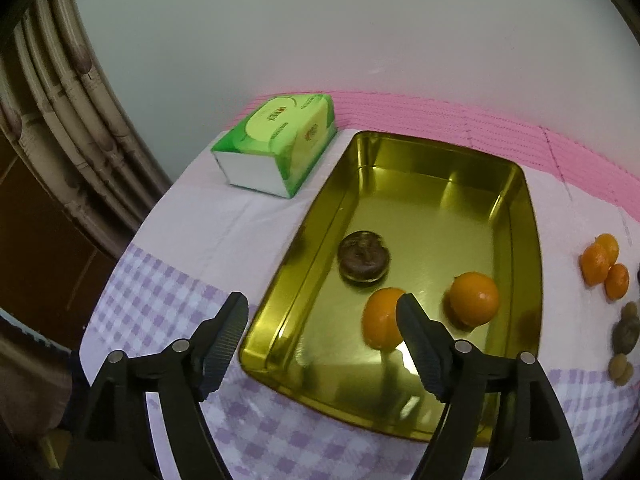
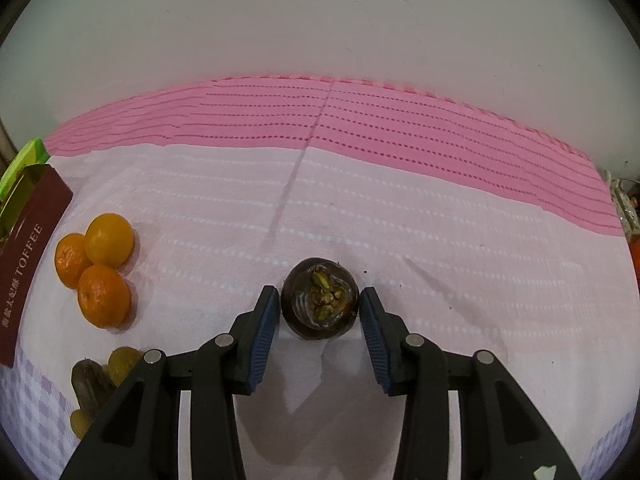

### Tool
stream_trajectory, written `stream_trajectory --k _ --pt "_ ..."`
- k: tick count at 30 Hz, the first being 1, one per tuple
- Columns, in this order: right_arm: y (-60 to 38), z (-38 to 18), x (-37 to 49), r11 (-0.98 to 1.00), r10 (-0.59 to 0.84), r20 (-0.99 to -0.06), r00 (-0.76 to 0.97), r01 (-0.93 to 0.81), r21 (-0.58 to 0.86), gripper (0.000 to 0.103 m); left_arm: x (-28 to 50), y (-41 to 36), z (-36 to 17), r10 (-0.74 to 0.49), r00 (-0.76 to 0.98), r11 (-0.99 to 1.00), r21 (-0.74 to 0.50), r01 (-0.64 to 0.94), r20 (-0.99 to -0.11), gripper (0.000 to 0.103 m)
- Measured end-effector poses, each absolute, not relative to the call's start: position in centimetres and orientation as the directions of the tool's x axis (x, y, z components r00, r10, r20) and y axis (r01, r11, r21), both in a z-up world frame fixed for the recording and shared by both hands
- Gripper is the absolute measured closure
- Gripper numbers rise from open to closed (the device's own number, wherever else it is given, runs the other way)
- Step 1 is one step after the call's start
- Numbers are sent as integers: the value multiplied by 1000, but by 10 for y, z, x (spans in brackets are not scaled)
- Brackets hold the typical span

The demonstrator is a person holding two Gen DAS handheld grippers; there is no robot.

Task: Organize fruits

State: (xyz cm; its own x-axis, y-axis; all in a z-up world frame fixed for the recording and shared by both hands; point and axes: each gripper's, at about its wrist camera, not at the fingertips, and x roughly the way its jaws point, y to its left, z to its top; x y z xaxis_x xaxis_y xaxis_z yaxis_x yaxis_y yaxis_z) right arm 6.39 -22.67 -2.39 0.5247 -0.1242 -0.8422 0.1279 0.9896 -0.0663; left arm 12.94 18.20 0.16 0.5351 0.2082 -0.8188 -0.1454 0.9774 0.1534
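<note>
Left tongs [image 1: 322, 312] gape empty over the tin [image 1: 532, 240], which holds 2 oranges [image 1: 474, 298]; right tongs [image 2: 319, 306] flank a dark fruit [image 2: 319, 304], grip uncertain.

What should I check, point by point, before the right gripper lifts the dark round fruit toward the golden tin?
1. Dark fruit centred in the right gripper: ok.
2. Pads pressing on the fruit: cannot tell; they stand close at both sides.
3. Free floor in the golden tin: ok; it holds two oranges and one dark fruit.
4. Left gripper empty: ok, open.
5. Left gripper clear of the tin: not ok, it hangs above the near corner.
</note>
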Motion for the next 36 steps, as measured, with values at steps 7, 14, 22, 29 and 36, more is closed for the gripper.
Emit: stream_trajectory --k 7,14,22,29,36 --pt "-212 -24 70 979 -194 -843 501 152 -135 68 128 205 1 203 530 972 102 -214 -824 23" --pt "-202 -22 70 968 -249 -831 498 163 -192 68 129 214 -5 189 505 968 74 -239 -842 22" --pt "-195 0 64 974 -223 -818 531 158 -163 68 130 215 -6 191 494 968 79 -238 -848 20" --pt "-133 36 62 1000 -12 -805 593 -7 -21 68 131 232 3 212 508 953 63 -295 -835 12" --pt "-31 46 62 962 233 -803 549 -254 105 68 127 253 8 214 500 931 20 -365 -839 11"
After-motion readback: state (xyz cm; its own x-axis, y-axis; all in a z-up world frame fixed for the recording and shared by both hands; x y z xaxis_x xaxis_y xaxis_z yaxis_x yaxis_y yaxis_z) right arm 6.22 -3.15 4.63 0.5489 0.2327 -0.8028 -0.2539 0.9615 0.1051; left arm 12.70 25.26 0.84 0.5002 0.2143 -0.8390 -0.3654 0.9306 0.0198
